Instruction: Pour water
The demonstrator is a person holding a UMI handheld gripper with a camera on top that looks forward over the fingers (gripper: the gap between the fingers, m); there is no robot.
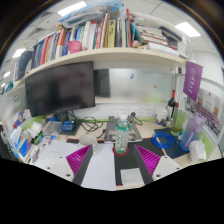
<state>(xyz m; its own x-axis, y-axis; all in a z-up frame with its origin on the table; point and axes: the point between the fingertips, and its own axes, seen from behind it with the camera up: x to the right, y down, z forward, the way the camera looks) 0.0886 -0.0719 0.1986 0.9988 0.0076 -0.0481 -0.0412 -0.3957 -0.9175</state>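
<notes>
A clear plastic bottle (120,133) stands upright on the desk, with a red band or base (120,151) at its foot. My gripper (114,152) is open wide. Its magenta pads show on the left finger (78,159) and the right finger (148,159). The bottle stands between the fingertips, with a gap on each side, and rests on the desk by itself. I cannot tell how much water is in it.
White paper sheets (100,168) lie on the desk under the fingers. A dark monitor (60,88) stands behind at the left under a shelf of books (90,40). Blue items (166,142) and a dark bottle (172,104) crowd the right side.
</notes>
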